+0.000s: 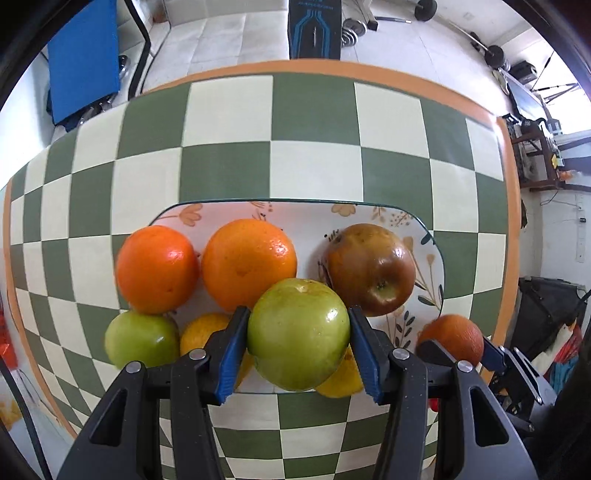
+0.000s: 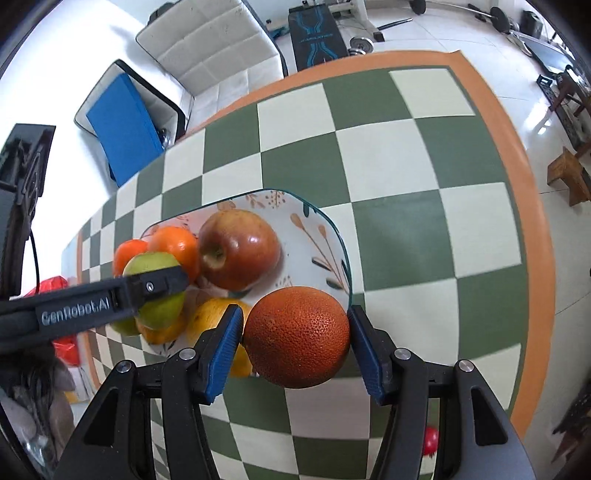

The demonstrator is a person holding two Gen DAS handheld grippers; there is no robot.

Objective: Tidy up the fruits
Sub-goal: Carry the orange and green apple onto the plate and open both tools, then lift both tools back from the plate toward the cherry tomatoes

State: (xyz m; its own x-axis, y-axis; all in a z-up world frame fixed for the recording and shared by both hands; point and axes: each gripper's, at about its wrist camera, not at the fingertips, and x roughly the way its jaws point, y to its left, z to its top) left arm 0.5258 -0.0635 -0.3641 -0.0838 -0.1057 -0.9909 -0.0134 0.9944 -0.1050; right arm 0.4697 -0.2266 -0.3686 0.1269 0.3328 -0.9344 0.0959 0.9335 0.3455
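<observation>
My left gripper (image 1: 298,345) is shut on a green apple (image 1: 298,334), held above the near edge of the flowered plate (image 1: 303,212). On the plate lie two oranges (image 1: 157,267) (image 1: 249,262), a red-brown apple (image 1: 371,269), another green apple (image 1: 142,341) and yellow fruit (image 1: 199,330). My right gripper (image 2: 295,339) is shut on a dark orange (image 2: 297,336) at the plate's (image 2: 325,221) near right corner. That dark orange (image 1: 452,334) and right gripper show at the lower right of the left wrist view. The left gripper (image 2: 159,284) with its green apple (image 2: 162,308) crosses the right wrist view.
The plate sits on a green-and-cream checkered tablecloth (image 1: 314,166) with an orange border. Beyond the far edge stand a white sofa (image 2: 207,40), a blue panel (image 2: 122,125) and gym weights (image 1: 351,31). A red item (image 2: 430,441) lies below the table's right edge.
</observation>
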